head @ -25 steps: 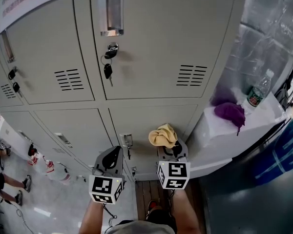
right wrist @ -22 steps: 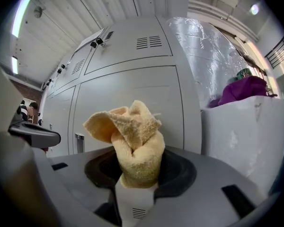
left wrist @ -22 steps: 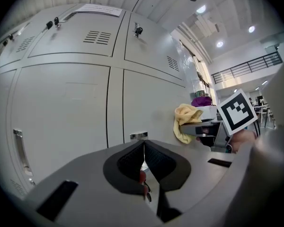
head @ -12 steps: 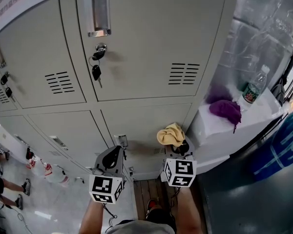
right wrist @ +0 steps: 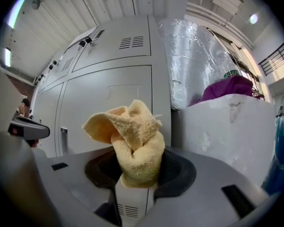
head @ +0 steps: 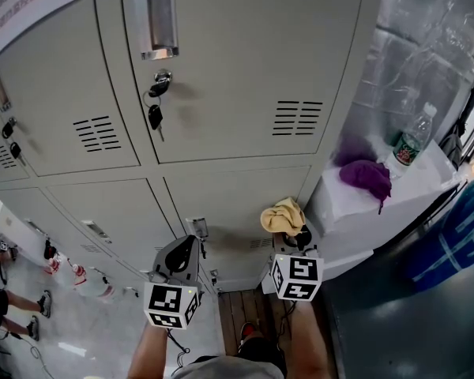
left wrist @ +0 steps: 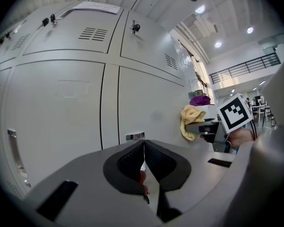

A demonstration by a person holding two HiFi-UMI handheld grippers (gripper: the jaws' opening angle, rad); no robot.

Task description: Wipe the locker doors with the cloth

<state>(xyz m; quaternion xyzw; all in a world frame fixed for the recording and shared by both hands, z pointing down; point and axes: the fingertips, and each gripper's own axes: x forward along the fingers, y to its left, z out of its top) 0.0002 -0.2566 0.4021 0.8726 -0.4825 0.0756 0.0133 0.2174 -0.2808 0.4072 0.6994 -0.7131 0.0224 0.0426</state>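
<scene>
Locker doors (head: 245, 61) dead ahead of us. Our right gripper (right wrist: 138, 171) is clamped on the cloth (right wrist: 128, 136), aimed at the lower door and nearer it. Left gripper (left wrist: 143, 157) pinched together, empty.

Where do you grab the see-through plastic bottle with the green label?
Probably round its middle, at the label, coming from the front. The clear plastic bottle stands upright on the white ledge, its round body fits between jaws, and the purple cloth lies close on one side.
</scene>
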